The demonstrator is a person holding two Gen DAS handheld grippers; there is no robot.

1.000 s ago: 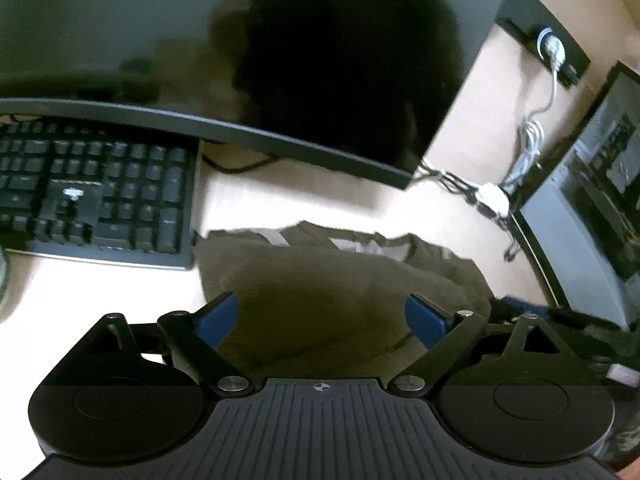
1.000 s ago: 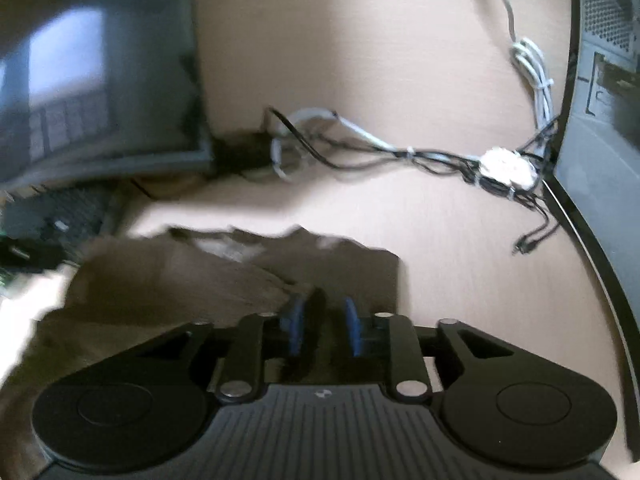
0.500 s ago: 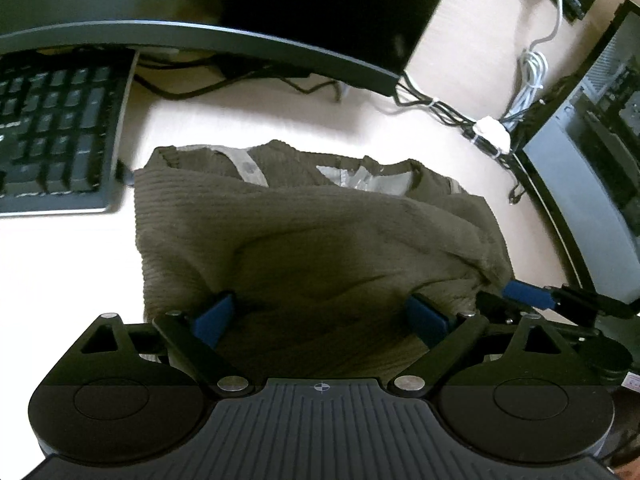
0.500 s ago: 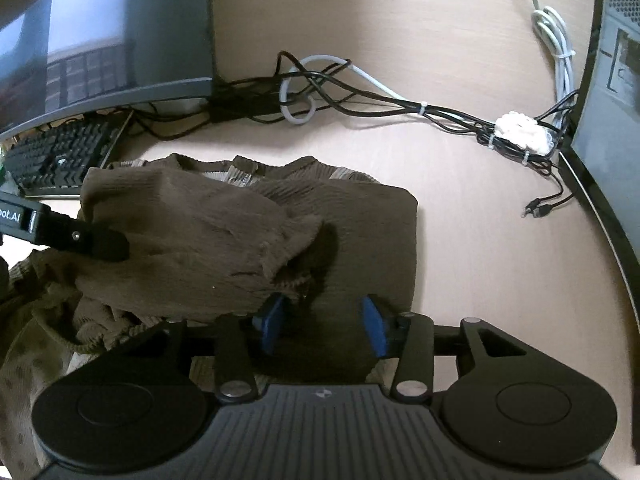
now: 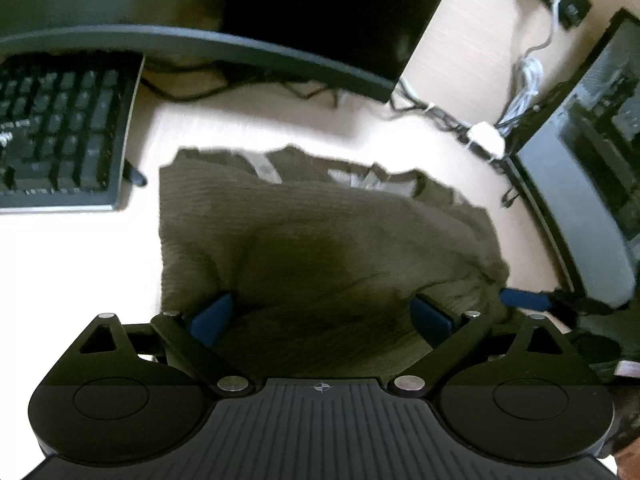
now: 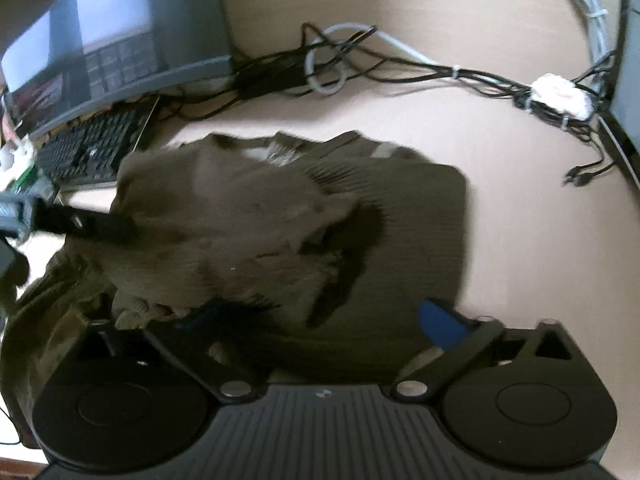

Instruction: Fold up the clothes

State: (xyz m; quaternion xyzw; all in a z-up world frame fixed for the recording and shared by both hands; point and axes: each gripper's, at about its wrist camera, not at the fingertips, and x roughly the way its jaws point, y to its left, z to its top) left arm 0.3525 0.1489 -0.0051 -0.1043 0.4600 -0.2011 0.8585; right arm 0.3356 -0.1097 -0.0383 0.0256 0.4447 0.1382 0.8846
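An olive-brown ribbed knit sweater (image 5: 320, 240) lay folded over itself on the pale wooden bench (image 5: 80, 248), its collar with a grey inner band turned toward the dark curved monitor (image 5: 280, 12) at the back. The left tongs (image 5: 322, 318) stood wide, their blue pads on either side of the near part of the sweater, the knit spreading between them without either pad clearly pressing it. The right tongs (image 6: 320, 320) were opening, their jaws far apart; the right-hand blue pad (image 6: 440, 324) stood clear over the sweater's near right corner, while the left-hand pad was blurred and half hidden under a loose bunched fold. The cloth lay between the jaws and did not look gripped. In the right wrist view the sweater (image 6: 280, 232) sat just ahead of the tongs, heaped higher on the left and flat on the right, with a finger of the left tongs (image 6: 92, 224) reaching across its left edge. A black keyboard (image 5: 60, 140) rested to the left of the garment, and a bundle of black and white cables (image 6: 440, 72) ran across the bench behind it.
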